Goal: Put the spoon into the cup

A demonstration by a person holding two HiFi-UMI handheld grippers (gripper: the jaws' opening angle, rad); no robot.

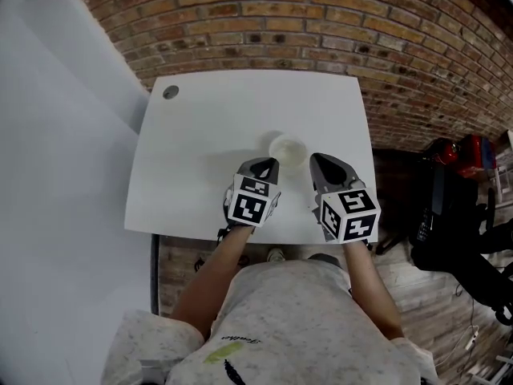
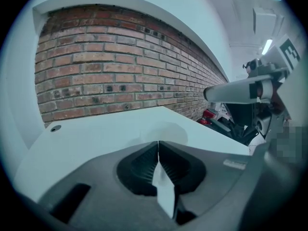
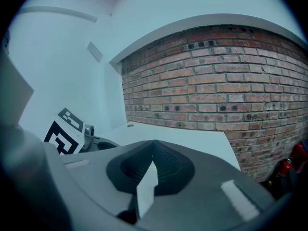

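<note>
A pale, see-through cup (image 1: 287, 147) stands on the white table (image 1: 200, 151), right of the middle and toward the near edge. In the left gripper view the cup (image 2: 168, 129) shows faintly just past the jaws. My left gripper (image 1: 267, 164) hovers at the cup's near-left side, shut with nothing in it (image 2: 158, 146). On the cup's near-right side is my right gripper (image 1: 320, 160), also shut and empty (image 3: 154, 147). No spoon shows in any view.
A round grommet (image 1: 170, 92) sits in the table's far left corner. A brick wall (image 1: 321, 22) runs behind the table. Red and black gear (image 1: 469, 157) lies on the floor to the right. The near table edge (image 1: 184, 234) is under my forearms.
</note>
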